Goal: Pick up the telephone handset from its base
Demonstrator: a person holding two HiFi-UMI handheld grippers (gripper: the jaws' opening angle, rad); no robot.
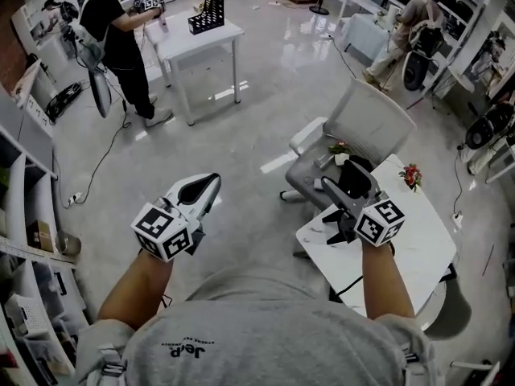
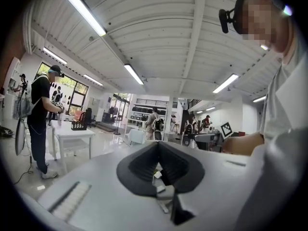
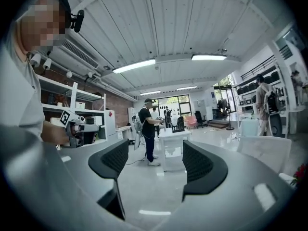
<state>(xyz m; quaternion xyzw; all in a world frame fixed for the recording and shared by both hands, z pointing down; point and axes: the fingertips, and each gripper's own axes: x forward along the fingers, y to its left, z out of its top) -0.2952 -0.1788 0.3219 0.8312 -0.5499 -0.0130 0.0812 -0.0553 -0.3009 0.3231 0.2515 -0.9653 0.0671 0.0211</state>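
Forearms, two, bare, reach out from a grey shirt, each holding one gripper above the floor.

Left gripper: the fingers are pressed together, dark ribbed pads meeting in a V, with nothing between them. It hangs over bare floor, well left of the bench.

Right gripper: the fingers are spread wide and hold nothing; only floor and the room show in the gap. In the head view it sits over the near left part of a white bench.

Telephone handset: not made out for certain in any view. A dark rounded shape lies at the bench's far edge, just beyond the right gripper and partly covered by it. Whether handset and base are joined cannot be told.

One sprig of red flowers lies near the bench's far corner.

One white chair stands against the bench's far edge, with a second red sprig on its seat.

Farther off is one small white table carrying one black rack. One person in black stands beside it. Another person is at the far right.
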